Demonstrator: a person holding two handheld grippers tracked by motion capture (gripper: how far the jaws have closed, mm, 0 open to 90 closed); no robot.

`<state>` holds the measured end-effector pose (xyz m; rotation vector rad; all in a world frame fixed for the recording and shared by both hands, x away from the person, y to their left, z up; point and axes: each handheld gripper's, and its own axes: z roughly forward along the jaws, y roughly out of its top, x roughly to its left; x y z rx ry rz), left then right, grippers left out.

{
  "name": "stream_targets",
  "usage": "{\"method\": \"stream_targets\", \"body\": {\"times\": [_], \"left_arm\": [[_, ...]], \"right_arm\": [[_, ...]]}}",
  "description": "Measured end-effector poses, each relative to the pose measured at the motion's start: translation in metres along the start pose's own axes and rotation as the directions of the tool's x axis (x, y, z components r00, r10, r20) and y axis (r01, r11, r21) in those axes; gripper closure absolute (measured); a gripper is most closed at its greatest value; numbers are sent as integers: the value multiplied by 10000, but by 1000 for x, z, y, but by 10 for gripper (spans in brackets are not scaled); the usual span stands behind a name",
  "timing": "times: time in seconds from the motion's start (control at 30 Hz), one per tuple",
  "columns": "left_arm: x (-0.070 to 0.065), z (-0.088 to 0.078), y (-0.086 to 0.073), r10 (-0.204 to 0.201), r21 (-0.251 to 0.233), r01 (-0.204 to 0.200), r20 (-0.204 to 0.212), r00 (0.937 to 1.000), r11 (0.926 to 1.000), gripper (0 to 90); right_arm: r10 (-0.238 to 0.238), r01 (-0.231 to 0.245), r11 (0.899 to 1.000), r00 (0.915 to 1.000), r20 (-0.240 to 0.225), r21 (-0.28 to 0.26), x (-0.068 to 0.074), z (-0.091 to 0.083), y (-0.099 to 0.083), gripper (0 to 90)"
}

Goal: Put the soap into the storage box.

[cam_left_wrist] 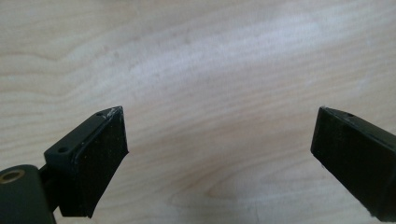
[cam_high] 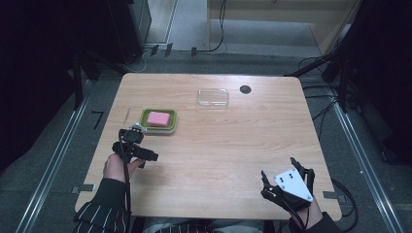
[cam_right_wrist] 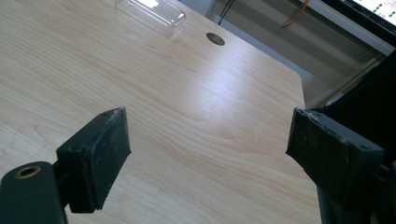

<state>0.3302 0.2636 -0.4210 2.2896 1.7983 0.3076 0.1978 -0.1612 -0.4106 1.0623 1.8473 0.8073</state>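
A pink block (cam_high: 157, 118) lies in a green tray (cam_high: 171, 127) on the left half of the wooden table. A clear plastic box (cam_high: 213, 97) sits farther back near the middle, also seen as the clear box (cam_right_wrist: 152, 14) in the right gripper view. My left gripper (cam_high: 138, 151) is held just in front of the green tray, apart from it. Its jaws stand open over bare wood, as the left gripper (cam_left_wrist: 219, 116) shows in its own view. Near the front right corner my right gripper (cam_high: 278, 167) is open too, and the right gripper (cam_right_wrist: 208, 116) has nothing between its pads.
A round dark hole (cam_high: 245, 89) is set in the table top (cam_high: 233, 141) right of the clear box, seen as the hole (cam_right_wrist: 215, 38) in the right gripper view. Cables and dark stands lie on the floor around the table. A thin stick (cam_high: 127, 115) lies left of the tray.
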Motion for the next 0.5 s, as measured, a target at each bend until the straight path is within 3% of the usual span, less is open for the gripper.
{"method": "stream_targets", "body": {"times": [0.23,0.5], "left_arm": [[1,1,-20,108,182,-111,162,9998,9998,43],[5,1,-25,222,217,-225,160,9996,9995,43]], "right_arm": [[-55,55,10000,10000,-13,-11,1,0,1,131],[28,-28,10000,10000,29,0,0,0,-1,131]]}}
